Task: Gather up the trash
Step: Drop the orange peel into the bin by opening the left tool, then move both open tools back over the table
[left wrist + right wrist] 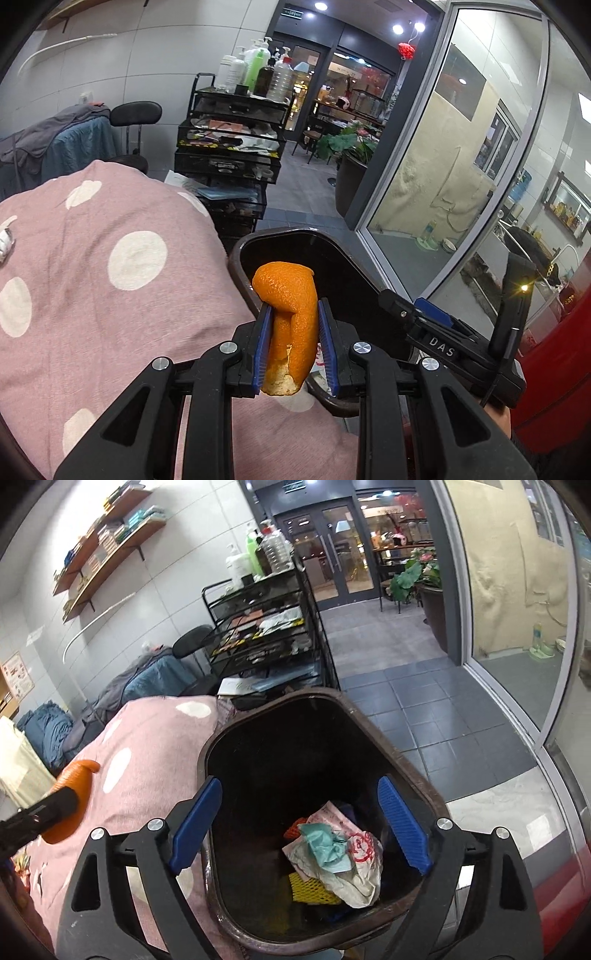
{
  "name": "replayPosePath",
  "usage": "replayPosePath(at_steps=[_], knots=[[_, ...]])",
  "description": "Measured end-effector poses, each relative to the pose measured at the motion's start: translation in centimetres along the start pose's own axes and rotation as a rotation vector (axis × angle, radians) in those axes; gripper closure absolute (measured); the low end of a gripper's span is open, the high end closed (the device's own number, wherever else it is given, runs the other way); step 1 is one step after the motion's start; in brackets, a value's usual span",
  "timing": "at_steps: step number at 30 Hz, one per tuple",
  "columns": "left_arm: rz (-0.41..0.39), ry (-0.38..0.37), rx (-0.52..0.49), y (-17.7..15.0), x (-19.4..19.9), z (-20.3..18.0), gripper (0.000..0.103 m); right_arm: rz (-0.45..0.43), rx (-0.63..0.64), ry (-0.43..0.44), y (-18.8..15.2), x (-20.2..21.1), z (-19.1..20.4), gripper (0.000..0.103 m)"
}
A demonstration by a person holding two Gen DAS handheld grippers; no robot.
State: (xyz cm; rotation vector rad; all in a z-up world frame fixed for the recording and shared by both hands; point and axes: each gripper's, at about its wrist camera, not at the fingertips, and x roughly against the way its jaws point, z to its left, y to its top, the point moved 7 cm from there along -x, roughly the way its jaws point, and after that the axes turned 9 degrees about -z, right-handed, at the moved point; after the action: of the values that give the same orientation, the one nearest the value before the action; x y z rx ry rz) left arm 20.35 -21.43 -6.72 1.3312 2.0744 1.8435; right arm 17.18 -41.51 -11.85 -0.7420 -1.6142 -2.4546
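Peel (291, 325) long axis along fingers, curled tip forward | left gripper (293, 314) clamps it | right gripper (299, 827) agape over bin (399, 746)

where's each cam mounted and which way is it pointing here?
Left wrist: on the left gripper, looking along its fingers at the orange peel they clamp, over the bin rim beside the pink blanket; right gripper shows at right.
Right wrist: on the right gripper, open, looking down into the bin at trash; left gripper shows at left.
Shared: bin, peel, blanket, cart.
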Motion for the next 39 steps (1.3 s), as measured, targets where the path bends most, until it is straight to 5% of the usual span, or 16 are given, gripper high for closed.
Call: replayPosePath(at_steps=[21,24,26,29,39], knots=[[0.141,-0.027,-0.108,-0.9,-6.9,-3.5,0.075,-0.043,-0.085,-0.094,1.0,1.4,-4.4,0.016],[0.142,-0.017,-0.122,-1.0,-7.1,-3.7,0.054,-0.045,-0.09,-0.108,1.0,1.4,-5.0,0.013],[0.122,-0.018,-0.122,-0.9,-6.8,-3.7,0.027,-0.047,-0.098,-0.125,1.1,1.4,-5.4,0.011],[0.087,-0.02,-0.117,-0.5,-6.3,-3.7,0.012,-0.042,-0.124,-0.141,1.0,1.2,-5.9,0.008],[0.027,0.004,-0.119,0.2,-3.9,-3.1,0.006,-0.033,-0.137,-0.121,0.9,1.1,-5.5,0.008]])
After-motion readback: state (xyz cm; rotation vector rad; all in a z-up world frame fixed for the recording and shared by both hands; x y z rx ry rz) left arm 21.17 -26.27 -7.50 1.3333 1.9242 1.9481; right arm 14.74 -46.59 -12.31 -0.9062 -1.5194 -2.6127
